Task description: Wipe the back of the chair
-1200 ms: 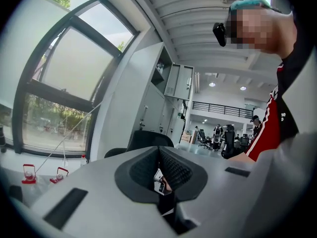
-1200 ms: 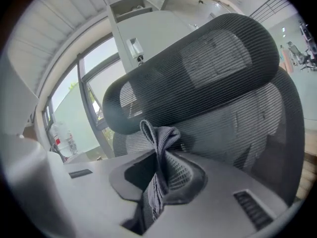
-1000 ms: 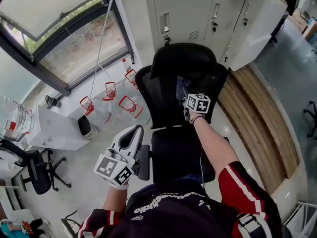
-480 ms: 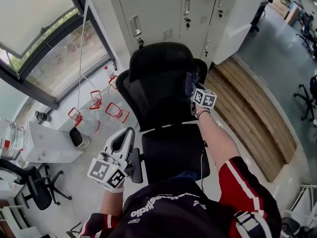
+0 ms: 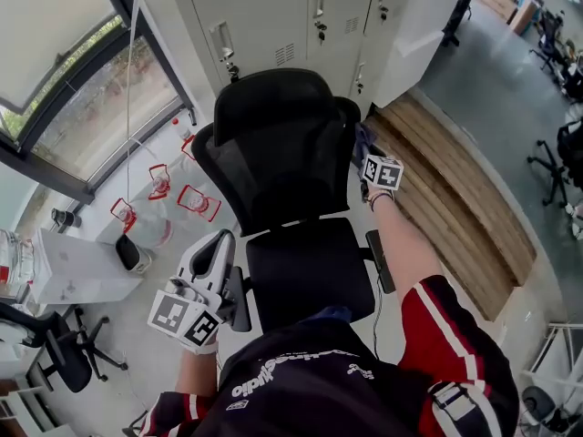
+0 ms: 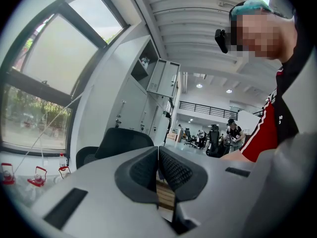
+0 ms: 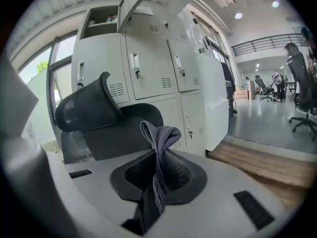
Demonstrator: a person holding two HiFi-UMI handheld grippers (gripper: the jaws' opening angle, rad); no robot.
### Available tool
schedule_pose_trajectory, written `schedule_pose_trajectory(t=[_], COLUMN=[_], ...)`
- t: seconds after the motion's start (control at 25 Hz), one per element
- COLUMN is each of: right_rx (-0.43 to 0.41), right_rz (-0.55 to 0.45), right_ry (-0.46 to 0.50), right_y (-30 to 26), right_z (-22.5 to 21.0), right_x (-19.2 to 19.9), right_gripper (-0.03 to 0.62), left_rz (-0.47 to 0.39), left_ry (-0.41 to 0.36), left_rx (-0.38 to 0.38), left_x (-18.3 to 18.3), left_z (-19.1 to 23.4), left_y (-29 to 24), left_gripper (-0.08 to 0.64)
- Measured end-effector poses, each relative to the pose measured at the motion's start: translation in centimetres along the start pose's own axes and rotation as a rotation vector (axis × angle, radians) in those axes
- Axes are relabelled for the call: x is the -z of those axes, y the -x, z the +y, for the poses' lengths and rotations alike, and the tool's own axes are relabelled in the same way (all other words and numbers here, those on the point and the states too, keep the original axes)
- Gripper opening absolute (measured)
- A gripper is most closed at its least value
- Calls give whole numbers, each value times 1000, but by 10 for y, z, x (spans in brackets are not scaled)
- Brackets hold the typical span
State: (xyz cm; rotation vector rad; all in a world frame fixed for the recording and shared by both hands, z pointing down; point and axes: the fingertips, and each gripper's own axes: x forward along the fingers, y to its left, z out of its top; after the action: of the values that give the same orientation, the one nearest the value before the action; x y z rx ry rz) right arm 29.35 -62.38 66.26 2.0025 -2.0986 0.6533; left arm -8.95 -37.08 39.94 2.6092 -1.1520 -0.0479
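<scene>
**Cloth pinched in the right gripper at the chair's right edge**

The right gripper has its jaws clamped on a grey cloth. The cloth bunches into a folded hump above the pads and trails a strip down between them. In the head view this gripper is held out at arm's length, just beside the right edge of the backrest. Whether the cloth touches the mesh cannot be told.

The left gripper has its jaws pressed together with nothing between them. It sits low on the person's left, close beside the left armrest.

The black chair faces the person, its headrest on top and its seat just before the person's body. Grey lockers stand behind it. A wooden platform lies to the right. To the left are a window and clear jugs with red handles on the floor.
</scene>
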Motion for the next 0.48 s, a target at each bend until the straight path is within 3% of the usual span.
schedule_pose_trajectory(t=[0.48], right_rx=[43], right_rz=[80], right_ry=[-82], right_y=[12], right_z=[-10], right_x=[104], right_gripper=[54], left_rz=[22], left_ry=[10], left_rx=[-26], left_x=[8], left_z=[3], left_y=[8], left_gripper=[25])
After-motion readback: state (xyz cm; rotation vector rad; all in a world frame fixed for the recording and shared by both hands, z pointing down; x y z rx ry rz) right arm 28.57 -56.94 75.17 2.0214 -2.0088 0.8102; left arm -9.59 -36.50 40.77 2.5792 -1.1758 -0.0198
